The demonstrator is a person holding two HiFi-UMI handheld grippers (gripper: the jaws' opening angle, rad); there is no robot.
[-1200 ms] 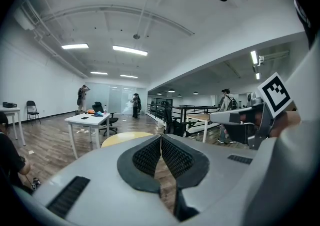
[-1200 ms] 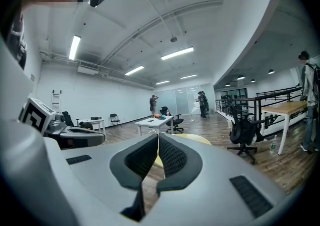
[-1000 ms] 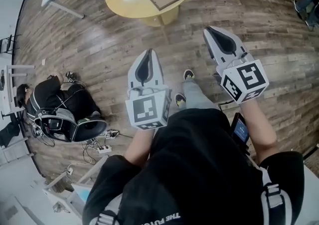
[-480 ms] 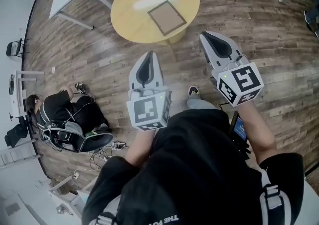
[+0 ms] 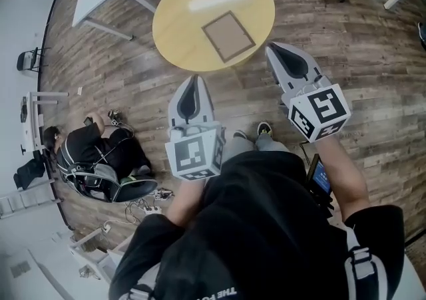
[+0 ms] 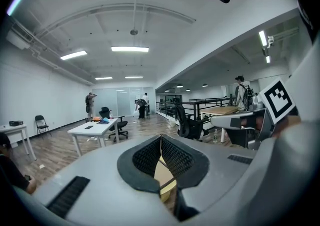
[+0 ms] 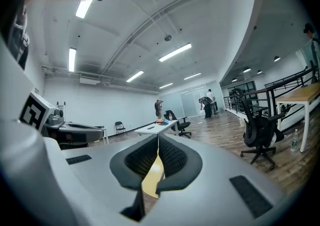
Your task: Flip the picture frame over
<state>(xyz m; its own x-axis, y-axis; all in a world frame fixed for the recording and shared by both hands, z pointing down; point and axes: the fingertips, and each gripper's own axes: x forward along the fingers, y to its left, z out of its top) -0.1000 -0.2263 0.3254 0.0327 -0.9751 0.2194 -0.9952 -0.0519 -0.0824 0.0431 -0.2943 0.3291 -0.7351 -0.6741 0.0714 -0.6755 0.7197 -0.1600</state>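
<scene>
While you hold both tools out ahead of your body, the left gripper (image 5: 194, 82) and the right gripper (image 5: 273, 48) each have their jaws pressed together on nothing. Just beyond their tips stands the round yellow table (image 5: 178, 18). The picture frame (image 5: 228, 36) lies flat near its middle, apart from both grippers. Likely hazard: the frame sits flush on a smooth top, so closed jaws would probably shove it toward the rim rather than catch an edge. Spread them before contact.
</scene>
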